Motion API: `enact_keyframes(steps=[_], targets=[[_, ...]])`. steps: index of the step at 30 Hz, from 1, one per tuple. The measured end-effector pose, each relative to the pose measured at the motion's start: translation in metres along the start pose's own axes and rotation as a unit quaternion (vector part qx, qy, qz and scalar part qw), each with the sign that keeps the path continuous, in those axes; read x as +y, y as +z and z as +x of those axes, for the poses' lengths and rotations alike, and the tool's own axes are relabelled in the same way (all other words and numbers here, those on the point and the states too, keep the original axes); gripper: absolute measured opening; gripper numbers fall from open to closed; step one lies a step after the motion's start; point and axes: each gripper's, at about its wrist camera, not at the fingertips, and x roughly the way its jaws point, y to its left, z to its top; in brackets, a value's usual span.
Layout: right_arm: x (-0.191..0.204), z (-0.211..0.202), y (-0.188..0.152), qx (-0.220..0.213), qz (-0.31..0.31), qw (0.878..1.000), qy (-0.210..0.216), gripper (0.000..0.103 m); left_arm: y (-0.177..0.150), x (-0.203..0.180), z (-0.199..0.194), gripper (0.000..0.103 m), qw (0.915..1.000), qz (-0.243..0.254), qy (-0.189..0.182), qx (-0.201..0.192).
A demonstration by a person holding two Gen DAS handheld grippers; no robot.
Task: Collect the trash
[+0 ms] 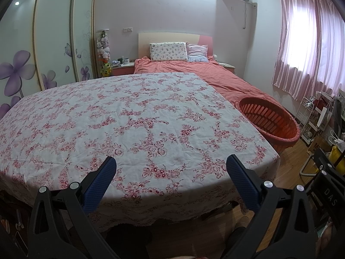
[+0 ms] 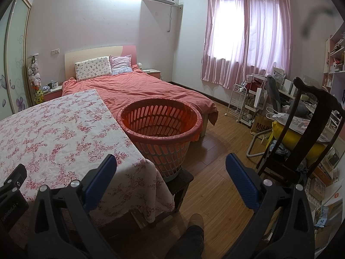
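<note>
A round basket lined with a red bag point(image 2: 160, 127) stands on a dark stool point(image 2: 183, 180) at the right edge of a table with a floral cloth point(image 1: 120, 116). The basket also shows in the left wrist view point(image 1: 271, 118). It looks empty inside. No trash shows on the cloth in either view. My left gripper point(image 1: 171, 164) is open and empty, above the table's near edge. My right gripper point(image 2: 171, 163) is open and empty, held before the basket and stool, above the table's right corner point(image 2: 151, 172).
A bed with a coral cover point(image 2: 151, 90) lies behind the table. A dark wooden chair point(image 2: 301, 133) with a yellow cushion stands to the right, beside cluttered shelves and a white cart point(image 2: 239, 101). Wood floor point(image 2: 217, 151) lies between basket and chair. My shoe point(image 2: 195, 220) shows below.
</note>
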Motion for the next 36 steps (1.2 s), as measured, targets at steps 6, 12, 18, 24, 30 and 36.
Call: enact_keyframes(steps=[6,12,18,24,30,36], targets=[[-0.0003,-0.0001,0.0002,0.000,0.000,1.000,0.000,0.099,0.0006,0.0005,0.0001,0.100,1.0000,-0.001,0.001,0.001],[-0.0007,-0.0002,0.0004,0.000,0.000,1.000,0.000,0.099,0.0007,0.0005,0.0000,0.100,1.0000,0.000,0.001,0.000],[-0.0006,-0.0008,0.0000,0.000,0.000,1.000,0.000,0.099,0.0006,0.0005,0.0002,0.100,1.0000,-0.001,0.001,0.001],[0.0003,-0.0007,-0.0008,0.000,0.000,1.000,0.000,0.099,0.0006,0.0003,0.0002,0.100,1.0000,0.000,0.001,0.001],[0.0028,-0.0003,-0.0025,0.001,0.000,1.000,0.001,0.099,0.0009,0.0009,0.0003,0.100,1.0000,-0.001,0.001,0.001],[0.0016,0.0002,-0.0013,0.001,0.000,1.000,0.001,0.099,-0.0002,0.0025,-0.0007,0.100,1.0000,-0.002,0.004,-0.001]])
